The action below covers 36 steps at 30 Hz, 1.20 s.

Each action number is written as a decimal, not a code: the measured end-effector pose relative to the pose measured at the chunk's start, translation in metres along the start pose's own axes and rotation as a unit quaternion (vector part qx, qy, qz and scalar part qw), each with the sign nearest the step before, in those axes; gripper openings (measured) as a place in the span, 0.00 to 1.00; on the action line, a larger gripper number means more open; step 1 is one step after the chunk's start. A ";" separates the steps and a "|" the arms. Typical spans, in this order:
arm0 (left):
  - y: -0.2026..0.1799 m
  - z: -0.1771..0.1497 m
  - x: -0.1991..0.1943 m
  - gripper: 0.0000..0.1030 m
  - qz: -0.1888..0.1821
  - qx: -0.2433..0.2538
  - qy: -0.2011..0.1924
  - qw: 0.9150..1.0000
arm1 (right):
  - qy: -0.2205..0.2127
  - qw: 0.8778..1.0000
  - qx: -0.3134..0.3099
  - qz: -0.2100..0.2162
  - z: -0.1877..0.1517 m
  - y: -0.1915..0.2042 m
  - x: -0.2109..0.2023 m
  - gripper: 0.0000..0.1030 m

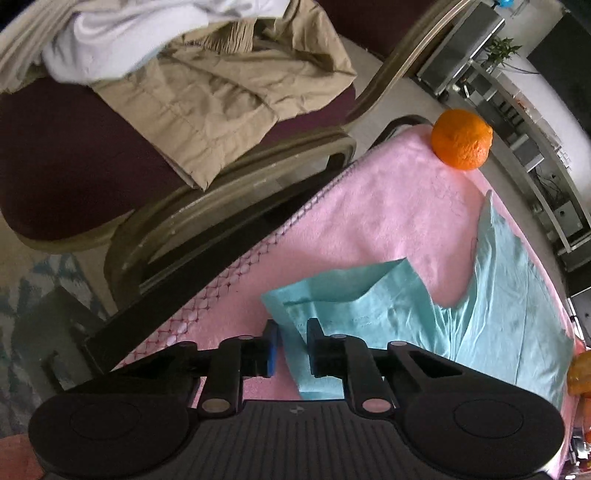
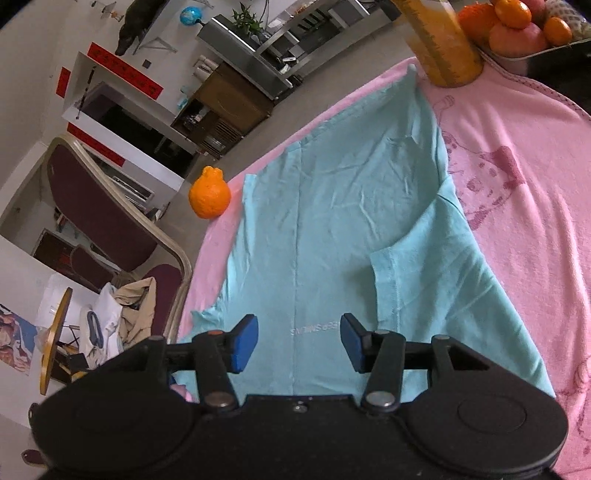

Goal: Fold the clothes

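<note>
A light teal T-shirt (image 2: 332, 229) lies on a pink blanket (image 2: 517, 206) that covers the table. In the left wrist view the shirt (image 1: 491, 302) has a folded-over corner. My left gripper (image 1: 291, 347) has its fingers close together, with a strip of the teal fabric between them. My right gripper (image 2: 299, 341) is open and empty, hovering over the shirt's near part, above small printed lettering. One sleeve (image 2: 443, 236) lies folded inward on the shirt's right side.
An orange (image 1: 461, 138) sits at the blanket's far corner; it also shows in the right wrist view (image 2: 208, 197). A juice bottle (image 2: 443, 40) and a fruit bowl (image 2: 517, 22) stand at the far right. A maroon chair (image 1: 74, 147) with beige and white clothes (image 1: 207, 85) stands beside the table.
</note>
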<state>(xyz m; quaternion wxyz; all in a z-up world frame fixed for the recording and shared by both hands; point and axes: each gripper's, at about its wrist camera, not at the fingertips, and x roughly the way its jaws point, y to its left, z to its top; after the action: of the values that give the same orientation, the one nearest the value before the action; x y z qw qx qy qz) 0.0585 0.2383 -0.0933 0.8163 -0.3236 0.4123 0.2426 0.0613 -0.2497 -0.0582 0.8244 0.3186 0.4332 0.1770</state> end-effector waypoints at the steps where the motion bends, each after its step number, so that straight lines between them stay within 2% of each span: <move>1: -0.002 -0.001 -0.003 0.00 0.002 0.009 -0.009 1.000 | -0.001 1.000 0.002 -0.001 0.000 -0.001 -0.001 0.47; 4: -0.018 -0.008 -0.016 0.00 0.016 0.058 -0.049 0.997 | -0.006 1.000 0.015 0.000 0.001 -0.006 -0.005 0.47; 6: -0.037 -0.018 -0.028 0.00 0.022 0.115 -0.087 0.989 | -0.009 1.000 0.027 0.003 0.002 -0.011 -0.009 0.47; 7: -0.051 -0.027 -0.036 0.00 0.023 0.153 -0.111 0.982 | -0.011 0.999 0.033 0.003 0.002 -0.013 -0.010 0.47; 9: -0.079 -0.050 -0.049 0.00 0.020 0.234 -0.154 0.960 | -0.016 0.999 0.044 0.003 0.002 -0.018 -0.014 0.47; 12: -0.118 -0.099 -0.064 0.00 0.006 0.361 -0.207 0.910 | -0.024 0.998 0.061 0.002 0.003 -0.026 -0.020 0.47; 13: -0.130 -0.120 -0.067 0.00 0.002 0.407 -0.222 0.886 | -0.027 0.997 0.066 0.001 0.004 -0.028 -0.023 0.47; 15: -0.145 -0.167 -0.072 0.00 -0.007 0.497 -0.250 0.831 | -0.034 0.996 0.077 -0.004 0.005 -0.035 -0.027 0.47; 17: -0.150 -0.210 -0.072 0.05 -0.020 0.571 -0.253 0.781 | -0.039 0.995 0.088 -0.008 0.007 -0.040 -0.030 0.47; 18: -0.148 -0.224 -0.069 0.17 -0.022 0.599 -0.239 0.764 | -0.040 0.995 0.093 -0.009 0.008 -0.043 -0.030 0.48; 20: -0.143 -0.242 -0.060 0.19 -0.017 0.638 -0.205 0.742 | -0.038 0.994 0.099 -0.014 0.009 -0.048 -0.029 0.50; 21: -0.140 -0.245 -0.057 0.22 -0.014 0.648 -0.188 0.738 | -0.037 0.994 0.101 -0.016 0.009 -0.050 -0.029 0.51; 22: -0.137 -0.241 -0.057 0.25 -0.013 0.643 -0.174 0.745 | -0.037 0.994 0.102 -0.017 0.009 -0.051 -0.029 0.51; 23: -0.132 -0.230 -0.059 0.26 -0.018 0.628 -0.164 0.761 | -0.036 0.994 0.102 -0.018 0.009 -0.052 -0.029 0.51; 24: -0.128 -0.215 -0.064 0.32 -0.030 0.602 -0.154 0.783 | -0.037 0.994 0.100 -0.019 0.010 -0.052 -0.029 0.52; 25: -0.122 -0.197 -0.069 0.39 -0.047 0.567 -0.141 0.810 | -0.039 0.994 0.097 -0.019 0.010 -0.052 -0.031 0.53; 27: -0.108 -0.159 -0.076 0.43 -0.082 0.482 -0.110 0.866 | -0.038 0.995 0.093 -0.024 0.010 -0.052 -0.032 0.55; 28: -0.098 -0.140 -0.076 0.42 -0.092 0.429 -0.095 0.894 | -0.038 0.995 0.091 -0.028 0.010 -0.053 -0.032 0.56; 29: -0.088 -0.123 -0.075 0.40 -0.094 0.377 -0.081 0.918 | -0.037 0.995 0.089 -0.031 0.010 -0.053 -0.032 0.56; 30: -0.079 -0.109 -0.073 0.35 -0.094 0.325 -0.068 0.939 | -0.036 0.995 0.087 -0.034 0.010 -0.053 -0.032 0.56; 31: -0.068 -0.098 -0.069 0.35 -0.091 0.280 -0.056 0.954 | -0.035 0.995 0.087 -0.038 0.009 -0.054 -0.032 0.56; 32: -0.058 -0.087 -0.064 0.35 -0.086 0.242 -0.044 0.965 | -0.033 0.995 0.088 -0.042 0.009 -0.055 -0.031 0.56; 33: -0.053 -0.082 -0.060 0.35 -0.084 0.219 -0.033 0.971 | -0.032 0.994 0.089 -0.048 0.009 -0.055 -0.030 0.56; 36: -0.051 -0.082 -0.047 0.35 -0.088 0.193 -0.001 0.977 | -0.030 0.994 0.092 -0.049 0.008 -0.057 -0.029 0.56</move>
<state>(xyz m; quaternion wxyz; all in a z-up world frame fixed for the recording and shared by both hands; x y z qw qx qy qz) 0.0247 0.1382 -0.0750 0.8820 -0.1949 0.4205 0.0859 0.0527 -0.3112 -0.0759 0.8116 0.3767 0.4382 0.0858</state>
